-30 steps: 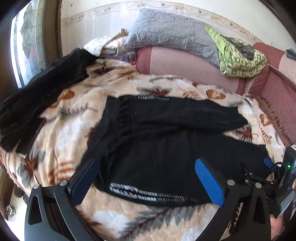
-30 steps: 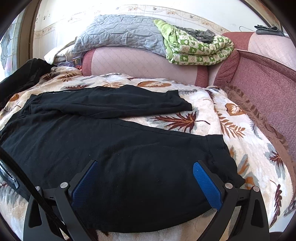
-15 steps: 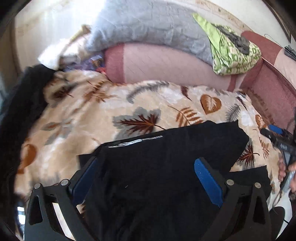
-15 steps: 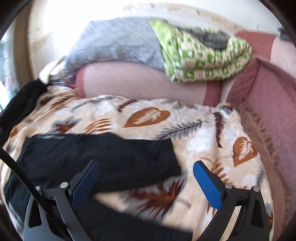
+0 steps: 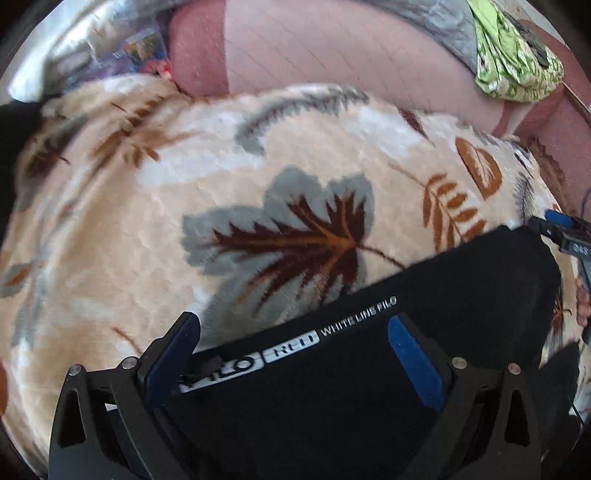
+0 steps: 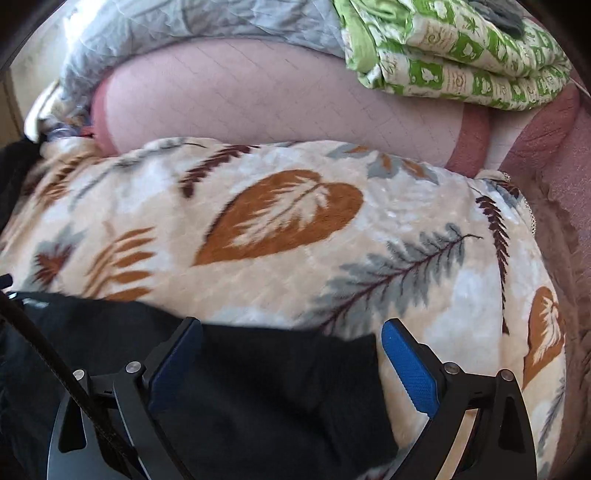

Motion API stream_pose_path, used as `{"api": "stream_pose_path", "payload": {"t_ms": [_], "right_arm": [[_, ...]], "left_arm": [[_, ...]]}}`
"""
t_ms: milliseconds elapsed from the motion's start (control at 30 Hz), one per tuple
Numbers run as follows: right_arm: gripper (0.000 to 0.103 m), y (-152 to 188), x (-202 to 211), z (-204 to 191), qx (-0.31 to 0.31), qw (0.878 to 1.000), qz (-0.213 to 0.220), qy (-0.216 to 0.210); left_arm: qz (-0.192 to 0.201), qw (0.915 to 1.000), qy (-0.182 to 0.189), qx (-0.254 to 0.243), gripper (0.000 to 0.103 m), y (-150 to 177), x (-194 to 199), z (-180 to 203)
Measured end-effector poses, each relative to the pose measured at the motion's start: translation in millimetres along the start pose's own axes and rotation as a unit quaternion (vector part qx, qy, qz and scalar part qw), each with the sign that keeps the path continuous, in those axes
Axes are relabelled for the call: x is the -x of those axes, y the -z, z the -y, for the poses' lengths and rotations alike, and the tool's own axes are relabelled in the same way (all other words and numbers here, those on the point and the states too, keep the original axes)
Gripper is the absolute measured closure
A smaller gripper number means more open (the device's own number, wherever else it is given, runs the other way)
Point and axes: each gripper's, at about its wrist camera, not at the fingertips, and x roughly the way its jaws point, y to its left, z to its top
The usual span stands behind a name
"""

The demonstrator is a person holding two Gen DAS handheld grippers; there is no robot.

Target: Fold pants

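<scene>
Lettering runs along the waistband of the black pants (image 5: 369, 369) right between the spread jaws of the left gripper (image 5: 291, 350): white print reading "WHITE LINE FILO", then boxed characters too blurred to read. Only the left wrist view shows this band; the right wrist view shows a plain black edge of the pants (image 6: 266, 387) lying between the spread jaws of the right gripper (image 6: 291, 354), both grippers released and grasping nothing. The left view alone also catches the right gripper's blue tip at the far right beside the cloth. Beyond both grippers spreads a cream leaf-print blanket (image 6: 295, 221) on the bed, then a pink bolster (image 6: 277, 103), with a grey quilt (image 6: 184, 22) and a green patterned quilt (image 6: 461, 55) farthest back.
</scene>
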Motion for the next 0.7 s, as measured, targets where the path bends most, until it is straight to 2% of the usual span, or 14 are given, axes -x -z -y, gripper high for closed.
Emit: {"api": "stream_pose_path", "payload": {"t_ms": [33,100,133,167,200,233,267,300,367,533,700], "right_arm": [[0.003,-2.7,-7.7,-0.2,0.000,1.000,-0.011,0.004],[0.003,-4.4,-23.4,-3.0,0.004,0.999,-0.038,0.011],[0.004,-3.6,-31.0,-6.2,0.009,0.998,-0.054,0.013],[0.014,-2.0,-34.7,-9.1,0.014,0.998,-0.060,0.013],[0.028,-0.1,-35.7,-12.6,0.020,0.998,-0.062,0.006],[0.037,0.6,-33.2,-15.3,0.022,0.998,-0.055,-0.003],[0.075,0.6,-29.4,-18.7,0.027,0.998,-0.049,-0.015],[0.096,1.3,-26.4,-22.6,0.033,0.998,-0.049,-0.027],[0.097,3.6,-20.0,-29.0,0.037,0.998,-0.048,-0.021],[0.100,13.2,12.0,-32.6,0.033,0.999,-0.017,-0.030],[0.100,28.9,63.9,-16.7,0.003,0.998,0.024,-0.056]], "left_arm": [[-0.016,0.9998,-0.002,-0.012,0.001,2.1,-7.4,2.1],[-0.013,0.9986,-0.015,-0.049,0.003,7.1,-6.9,11.9],[-0.011,0.9981,-0.010,-0.059,0.013,8.9,-3.7,14.9],[-0.008,0.9978,-0.004,-0.065,0.035,9.8,-0.1,16.6],[-0.006,0.9976,0.001,-0.069,0.047,9.9,3.0,17.2],[-0.006,0.9975,0.004,-0.070,0.068,9.6,6.5,17.5],[-0.010,0.9975,0.016,-0.068,0.079,9.8,10.5,17.9],[-0.009,0.9976,0.018,-0.067,0.081,10.2,12.8,18.5],[0.003,0.9973,0.011,-0.073,0.087,13.5,21.6,24.1],[0.044,0.9971,-0.002,-0.061,0.088,24.7,55.1,34.4],[0.102,0.9940,0.010,-0.039,0.088,54.0,115.4,42.6]]}}
